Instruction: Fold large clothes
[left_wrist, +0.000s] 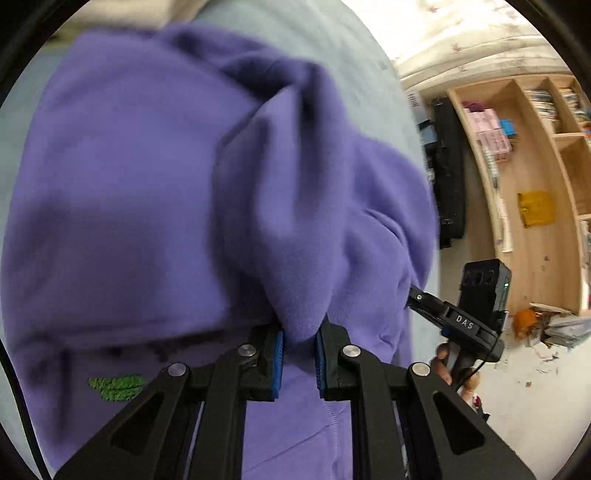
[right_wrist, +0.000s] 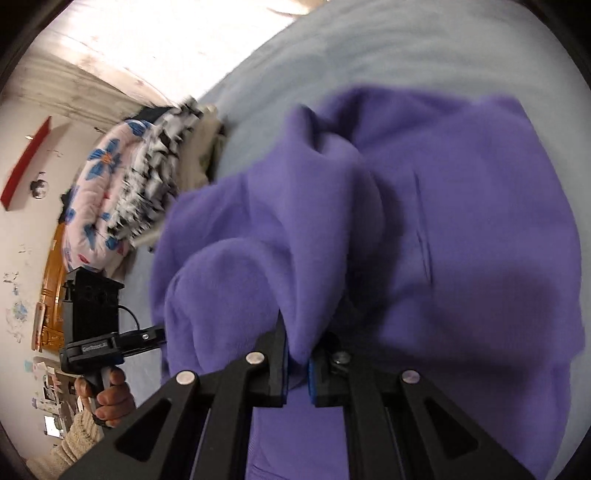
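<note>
A large purple fleece garment (left_wrist: 155, 192) lies spread over a pale blue bed sheet (right_wrist: 406, 48), bunched into soft ridges along its middle. The left gripper (left_wrist: 299, 347) pinches a fold of this fleece between its blue-lined fingers (left_wrist: 279, 354), the cloth rising from the jaws in a peaked pleat. A small green embroidered patch (left_wrist: 116, 387) shows on the garment just left of that gripper. The right gripper (right_wrist: 297, 369) likewise clamps a raised fold of the same garment (right_wrist: 461, 221), with fabric draping to both sides of it. Each gripper shows in the other's view beside the garment's edge: the right one (left_wrist: 417, 297) at the garment's right side, with a black camera block above it, and the left one (right_wrist: 159, 336) at the garment's left side, its handle held by a hand (right_wrist: 110, 398) in a cream knitted sleeve. Beyond the garment's left edge, a stack of folded bedding, pink with blue flowers (right_wrist: 99, 177), rests on the bed. To the garment's right, past the bed, stands a light wooden bookshelf (left_wrist: 535, 206).
</note>
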